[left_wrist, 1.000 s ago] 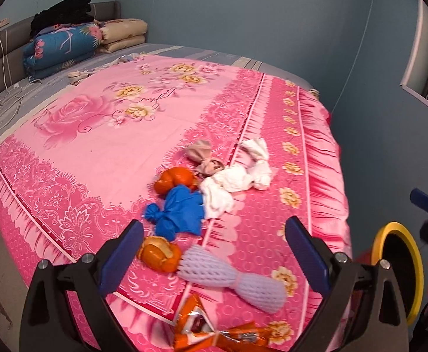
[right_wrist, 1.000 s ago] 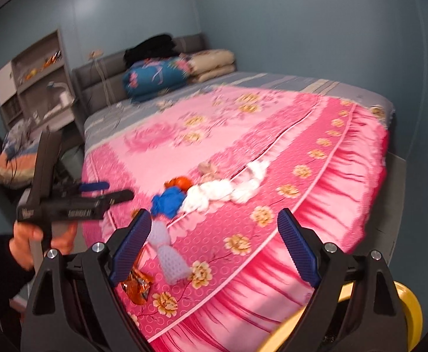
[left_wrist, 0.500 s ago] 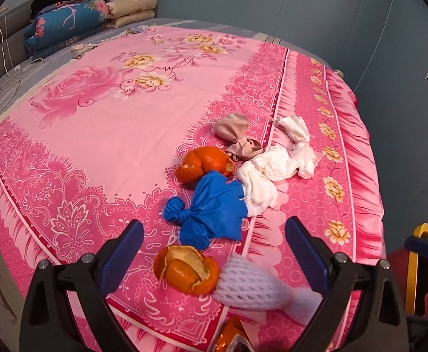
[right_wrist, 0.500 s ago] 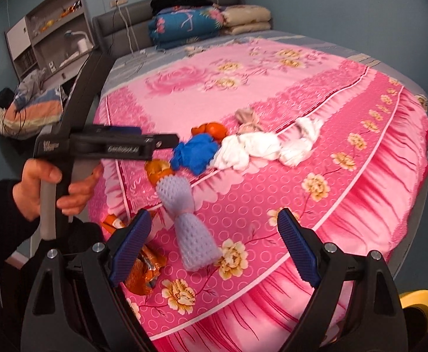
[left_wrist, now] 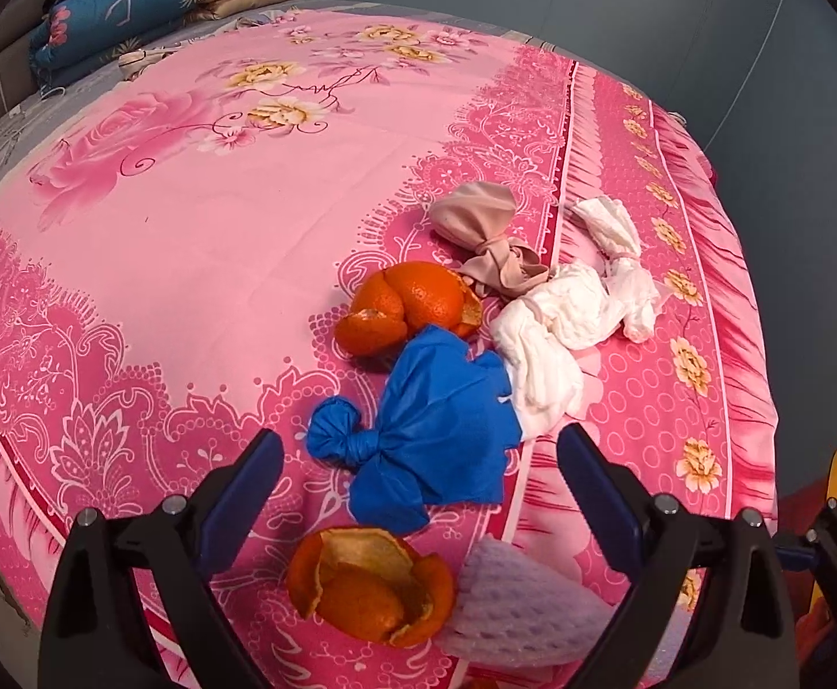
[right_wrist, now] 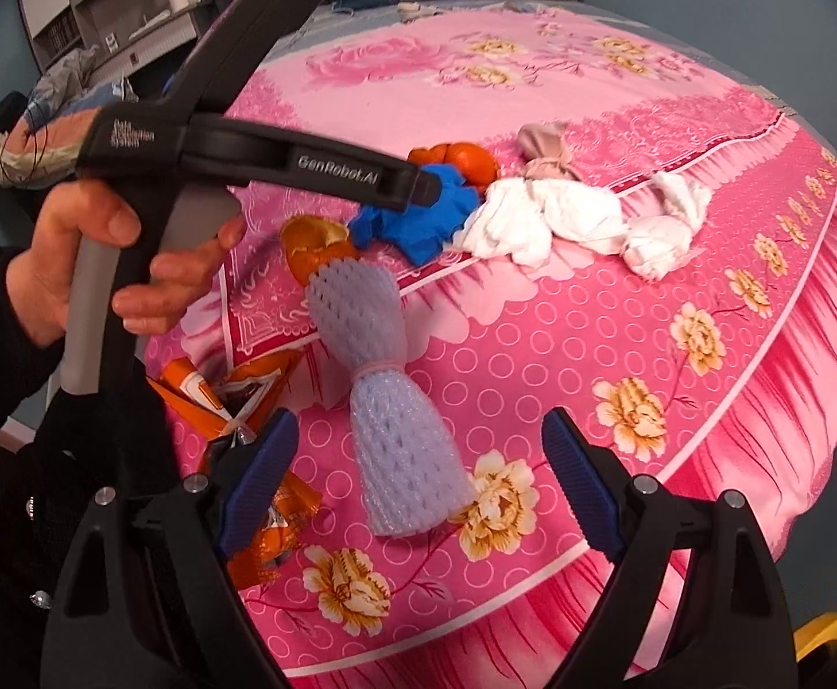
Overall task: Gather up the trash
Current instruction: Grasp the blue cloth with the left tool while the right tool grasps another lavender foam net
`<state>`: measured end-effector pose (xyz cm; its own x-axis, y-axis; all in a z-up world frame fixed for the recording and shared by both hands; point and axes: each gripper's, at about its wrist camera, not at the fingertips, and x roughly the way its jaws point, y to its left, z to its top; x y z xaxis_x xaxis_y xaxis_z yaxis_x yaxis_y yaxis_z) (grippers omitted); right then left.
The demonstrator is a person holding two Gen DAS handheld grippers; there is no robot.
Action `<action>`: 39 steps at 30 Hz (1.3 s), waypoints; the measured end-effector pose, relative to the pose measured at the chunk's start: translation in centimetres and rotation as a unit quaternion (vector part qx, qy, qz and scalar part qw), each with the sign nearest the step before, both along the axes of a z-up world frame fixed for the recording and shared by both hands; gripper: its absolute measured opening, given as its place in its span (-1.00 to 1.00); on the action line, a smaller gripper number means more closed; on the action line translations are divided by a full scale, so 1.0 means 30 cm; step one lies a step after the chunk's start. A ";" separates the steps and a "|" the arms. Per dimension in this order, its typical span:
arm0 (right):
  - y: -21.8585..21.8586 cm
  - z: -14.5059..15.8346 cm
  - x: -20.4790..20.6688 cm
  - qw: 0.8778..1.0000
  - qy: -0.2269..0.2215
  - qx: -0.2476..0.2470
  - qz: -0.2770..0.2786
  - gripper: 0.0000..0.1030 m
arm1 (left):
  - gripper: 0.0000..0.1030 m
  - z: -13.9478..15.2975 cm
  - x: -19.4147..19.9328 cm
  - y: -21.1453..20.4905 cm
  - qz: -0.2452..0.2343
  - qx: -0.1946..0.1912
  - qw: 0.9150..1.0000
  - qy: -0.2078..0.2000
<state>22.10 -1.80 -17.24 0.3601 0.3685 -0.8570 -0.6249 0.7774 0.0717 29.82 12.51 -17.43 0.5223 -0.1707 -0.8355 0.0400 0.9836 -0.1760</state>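
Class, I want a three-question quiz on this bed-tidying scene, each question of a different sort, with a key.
1. True or false: the left gripper is shut on the blue knotted cloth.
2. Which item lies nearest the right gripper? A. white tissue bundle B. purple foam fruit net C. beige knotted cloth
3. Fill in: the items lie on a bed with a ____ floral bedspread.

Key: 1 false, both grippers are open and hold nothing. 2 B. 3 pink.
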 end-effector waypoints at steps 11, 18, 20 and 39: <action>0.069 -0.088 0.063 0.999 0.023 -0.035 0.015 0.33 | 0.18 -0.059 0.044 -0.013 -0.018 -0.006 0.999 0.028; 0.087 -0.122 0.084 0.998 0.032 -0.050 0.017 -0.02 | -0.19 -0.070 0.046 -0.008 -0.016 -0.019 0.999 0.034; 0.089 -0.125 0.087 0.998 0.031 -0.051 0.017 -0.18 | -0.28 -0.071 0.045 -0.002 -0.012 -0.020 0.999 0.034; 0.080 -0.056 0.089 0.999 0.009 -0.044 0.001 -0.45 | -0.59 0.021 -0.010 0.073 0.013 -0.041 0.999 0.011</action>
<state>24.77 0.59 -18.92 0.3442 0.2915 -0.8925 -0.6255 0.7801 0.0136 29.52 14.71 -16.81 0.5087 -0.2250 -0.8310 0.0098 0.9667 -0.2558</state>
